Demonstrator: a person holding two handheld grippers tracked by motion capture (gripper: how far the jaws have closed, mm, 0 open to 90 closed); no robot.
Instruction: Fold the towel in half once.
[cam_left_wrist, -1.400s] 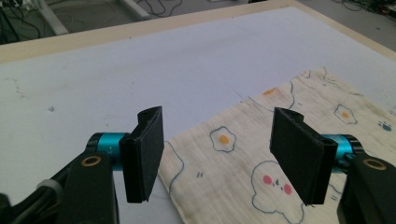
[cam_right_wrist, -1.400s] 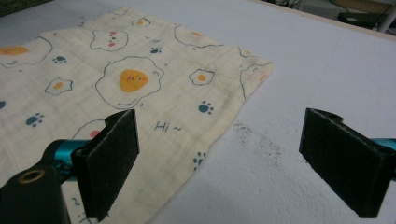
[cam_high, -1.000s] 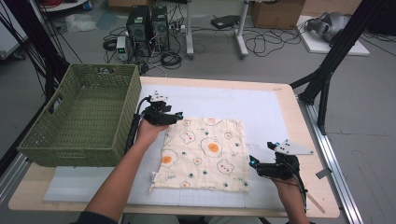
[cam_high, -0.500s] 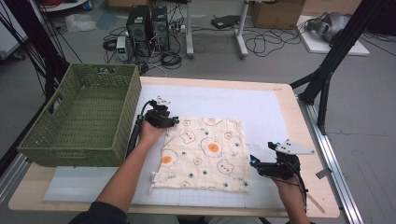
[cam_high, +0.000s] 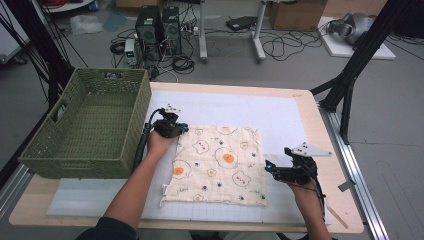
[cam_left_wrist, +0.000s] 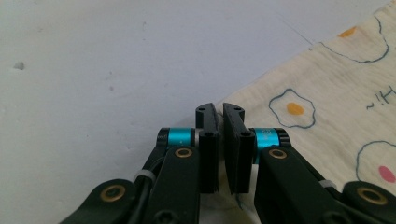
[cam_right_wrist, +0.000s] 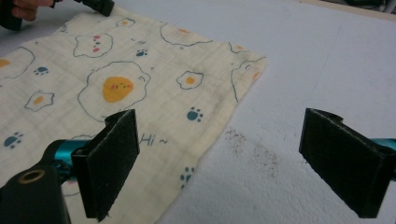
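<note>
A cream cloth (cam_high: 220, 165) printed with fried eggs and paw marks lies flat on the white mat (cam_high: 280, 115). My left gripper (cam_high: 181, 129) sits at the cloth's far left corner. In the left gripper view its jaws (cam_left_wrist: 220, 112) have just been closing and now stand together, with the corner of the cloth (cam_left_wrist: 327, 93) pinched between them. My right gripper (cam_high: 267, 167) rests low at the cloth's right edge, close to the near right corner. Its wide-open jaws (cam_right_wrist: 222, 140) straddle that edge of the cloth (cam_right_wrist: 116, 70), left pad above the fabric, right pad over bare mat.
A green woven basket (cam_high: 112, 75) stands on the left of the wooden table (cam_high: 325, 150), right beside my left hand. The mat shows a patch of dark specks (cam_right_wrist: 252, 144). Beyond the table lie cables, computer cases and black stand legs on the floor.
Both hands hold their places. The left gripper's jaws look drawn closer together at the cloth's far left corner than in the earlier frames.
</note>
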